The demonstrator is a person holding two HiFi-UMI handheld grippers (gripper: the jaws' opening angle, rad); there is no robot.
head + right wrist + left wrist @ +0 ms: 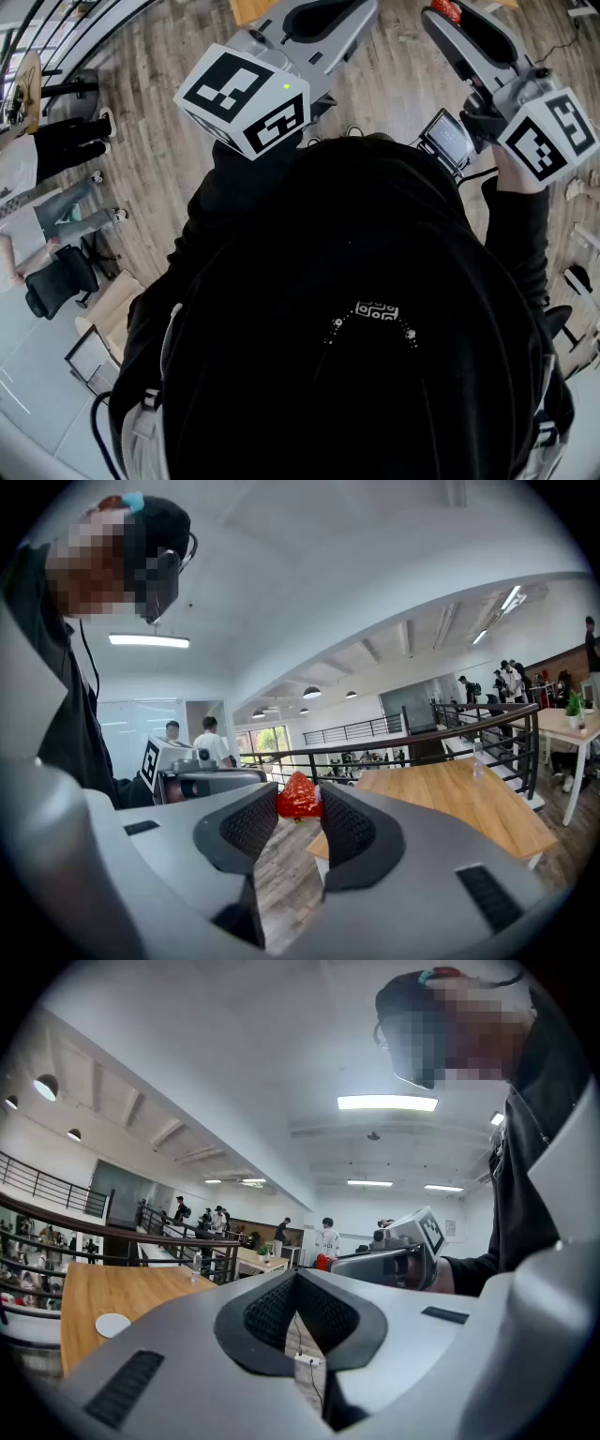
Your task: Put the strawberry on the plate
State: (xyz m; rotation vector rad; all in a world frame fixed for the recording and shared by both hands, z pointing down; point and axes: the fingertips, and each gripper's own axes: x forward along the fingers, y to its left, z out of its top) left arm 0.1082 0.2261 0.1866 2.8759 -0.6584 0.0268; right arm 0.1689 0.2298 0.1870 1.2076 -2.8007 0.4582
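1. Pinching a glossy red, cone-shaped strawberry [298, 794] between the black ribbed pads [251, 825] of my right hand-held gripper [300, 808], I hold it up in the air, well above the wooden plank floor [159, 131].
2. In the right gripper view its narrow tip points up and its long axis stands upright, crossways to the squeeze of the jaws. The head view shows only a red scrap of it at the jaw tips.
3. My left hand-held gripper [295, 1277] is clenched on nothing, its pads meeting at the tips.
4. A flat white round disc [112, 1325] lies on a light wooden counter [94, 1288] in the left gripper view. I cannot tell whether it is a plate.
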